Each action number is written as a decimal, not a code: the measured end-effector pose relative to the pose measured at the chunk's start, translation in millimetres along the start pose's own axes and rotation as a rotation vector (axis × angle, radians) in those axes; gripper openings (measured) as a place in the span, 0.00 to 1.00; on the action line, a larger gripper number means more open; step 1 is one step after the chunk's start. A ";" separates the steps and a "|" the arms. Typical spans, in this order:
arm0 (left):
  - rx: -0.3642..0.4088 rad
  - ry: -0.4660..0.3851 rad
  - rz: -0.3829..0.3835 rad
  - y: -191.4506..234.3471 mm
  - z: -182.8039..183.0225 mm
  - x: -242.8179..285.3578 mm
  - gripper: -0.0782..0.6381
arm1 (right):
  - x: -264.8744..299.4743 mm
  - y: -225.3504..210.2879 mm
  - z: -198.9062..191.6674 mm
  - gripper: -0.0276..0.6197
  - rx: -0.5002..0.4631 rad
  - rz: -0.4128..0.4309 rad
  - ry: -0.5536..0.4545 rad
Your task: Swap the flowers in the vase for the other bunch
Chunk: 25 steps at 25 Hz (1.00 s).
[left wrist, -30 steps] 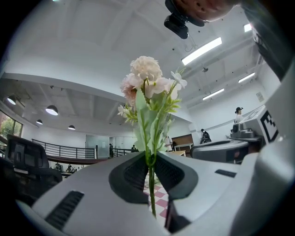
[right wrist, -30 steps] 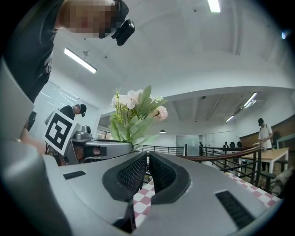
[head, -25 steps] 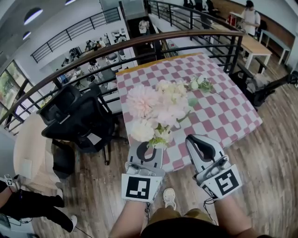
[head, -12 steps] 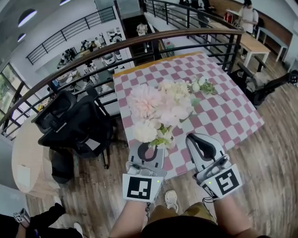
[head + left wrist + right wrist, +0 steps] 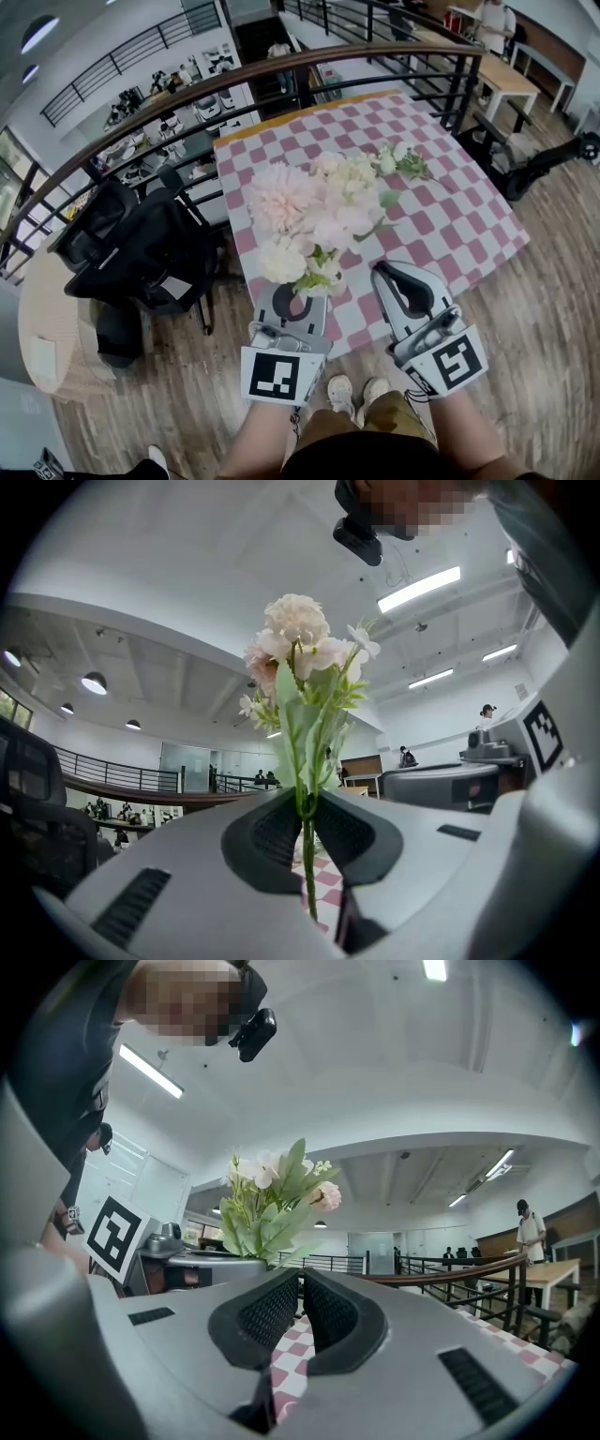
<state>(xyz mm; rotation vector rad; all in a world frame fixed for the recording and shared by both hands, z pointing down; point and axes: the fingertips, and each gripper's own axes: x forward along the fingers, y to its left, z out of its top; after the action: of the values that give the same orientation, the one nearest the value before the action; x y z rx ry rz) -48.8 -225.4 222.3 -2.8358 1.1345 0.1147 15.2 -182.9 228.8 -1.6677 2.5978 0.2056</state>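
A bunch of pale pink and white flowers (image 5: 309,202) stands upright over the near edge of the checked table (image 5: 459,220). My left gripper (image 5: 295,298) is shut on its green stems. In the left gripper view the stems (image 5: 307,855) run down between the pads and the blooms (image 5: 300,653) rise above them. My right gripper (image 5: 398,277) hangs beside it on the right, jaws shut and empty. From the right gripper (image 5: 300,1283) view the held bunch (image 5: 272,1194) shows at the left. A smaller white bunch (image 5: 398,164) lies on the table farther back. No vase shows.
A black office chair (image 5: 141,253) stands left of the table. A curved dark railing (image 5: 281,70) runs behind it, with a lower floor beyond. A dark wheeled object (image 5: 525,169) sits at the right, and a wooden table (image 5: 506,75) with a person is far right.
Both grippers and the held bunch have drifted slightly over the table's near edge, with the grip unchanged. The head view has shifted, and the bystander at lower left has almost left view.
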 end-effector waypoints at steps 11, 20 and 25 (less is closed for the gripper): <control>-0.008 0.012 0.021 3.3 -23.4 14.5 0.16 | 13.6 -22.2 -21.7 0.11 0.018 0.034 -0.010; -0.037 0.016 0.022 15.0 -41.1 43.6 0.16 | 36.7 -44.6 -52.4 0.11 0.065 0.065 0.024; -0.052 0.062 0.022 12.1 -65.3 50.7 0.16 | 39.5 -51.7 -73.9 0.11 0.123 0.068 0.034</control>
<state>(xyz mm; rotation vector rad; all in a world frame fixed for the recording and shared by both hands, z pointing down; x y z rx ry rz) -18.1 -275.8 281.4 -2.8921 1.1915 0.0596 48.0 -249.9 293.1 -1.5577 2.6352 0.0198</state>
